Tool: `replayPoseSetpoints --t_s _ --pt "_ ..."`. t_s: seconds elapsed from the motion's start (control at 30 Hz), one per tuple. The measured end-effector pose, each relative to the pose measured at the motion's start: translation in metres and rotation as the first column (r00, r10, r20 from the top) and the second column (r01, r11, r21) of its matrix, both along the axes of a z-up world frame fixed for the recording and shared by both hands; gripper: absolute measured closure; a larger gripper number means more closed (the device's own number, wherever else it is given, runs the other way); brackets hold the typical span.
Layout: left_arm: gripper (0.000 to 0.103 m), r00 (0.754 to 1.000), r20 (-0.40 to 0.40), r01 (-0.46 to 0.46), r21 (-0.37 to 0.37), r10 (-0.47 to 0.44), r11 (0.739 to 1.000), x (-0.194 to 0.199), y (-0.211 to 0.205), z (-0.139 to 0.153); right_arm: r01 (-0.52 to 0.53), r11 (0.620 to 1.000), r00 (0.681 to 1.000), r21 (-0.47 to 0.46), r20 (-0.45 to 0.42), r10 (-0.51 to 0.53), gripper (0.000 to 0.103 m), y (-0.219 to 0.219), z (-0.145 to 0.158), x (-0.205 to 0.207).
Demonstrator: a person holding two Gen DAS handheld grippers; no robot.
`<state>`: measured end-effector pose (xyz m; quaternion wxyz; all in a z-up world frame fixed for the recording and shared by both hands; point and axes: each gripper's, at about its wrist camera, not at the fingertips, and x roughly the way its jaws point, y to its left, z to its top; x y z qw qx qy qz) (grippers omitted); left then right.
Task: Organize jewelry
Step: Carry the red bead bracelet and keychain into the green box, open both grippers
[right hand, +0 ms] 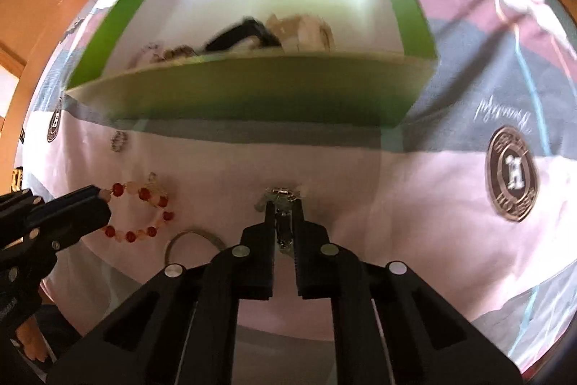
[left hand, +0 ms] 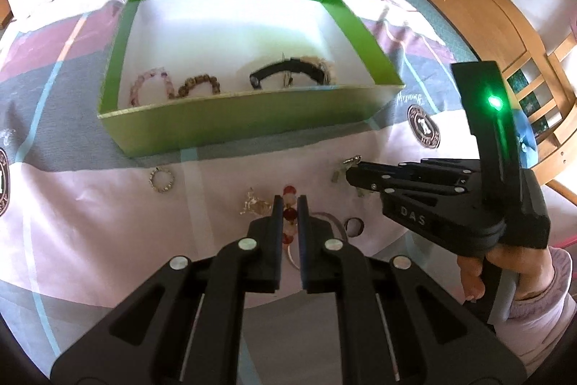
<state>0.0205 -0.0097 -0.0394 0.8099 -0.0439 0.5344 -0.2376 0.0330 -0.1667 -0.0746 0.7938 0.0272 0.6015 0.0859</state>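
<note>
A green box [left hand: 230, 121] with a white floor sits open on the patchwork bedspread [left hand: 90, 222], its long side running across in front of both grippers. Inside, close against the near wall, lie 4 pieces in a row: a pale pink bead bracelet [left hand: 148, 85] at the left, a brown bead bracelet [left hand: 200, 85] touching it, then a black band [left hand: 285, 69] arched upward, and a cream-coloured piece [left hand: 322, 67] just behind the band's right end. The rest of the box floor is bare.

On the bedspread in front of the box, the left gripper [left hand: 289, 204] has its jaws drawn together on a red and pale bead bracelet [right hand: 139, 215]; in the right wrist view the loop hangs open as a ring off the fingertips, gripped at its left edge. The right gripper [right hand: 283, 208] points steeply down, clamped on a small silver clasp piece [right hand: 283, 197], whose long axis runs along the fingers, toward the box.

Loose near them are a small silver bead ring [left hand: 161, 180] at the left, a crumpled gold chain [left hand: 254, 204] just left of the left gripper, a thin metal bangle [right hand: 191, 239] and a small dark ring [left hand: 354, 226]. A hand [left hand: 476, 273] in a lilac sleeve holds the right gripper.
</note>
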Motion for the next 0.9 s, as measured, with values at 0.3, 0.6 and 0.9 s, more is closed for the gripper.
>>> replayPoseSetpoints --t_s 0.3,0.6,0.9 --pt "0.096 0.978 0.186 -0.083 -0.063 0.094 0.995 -0.009 0.019 0.051 -0.006 0.998 0.986 0.062 0.166 -0.004 0.094 0.003 0.056 -0.015" --pt "0.096 0.943 0.262 -0.175 -0.128 0.204 0.976 0.001 0.044 0.074 0.062 0.984 0.944 0.165 0.311 -0.111 0.094 -0.028 0.096 -0.01" --pt "0.096 0.922 0.268 -0.245 -0.16 0.281 0.956 0.045 0.053 0.065 0.129 0.974 0.924 0.186 0.334 -0.186 0.094 -0.031 0.079 0.038"
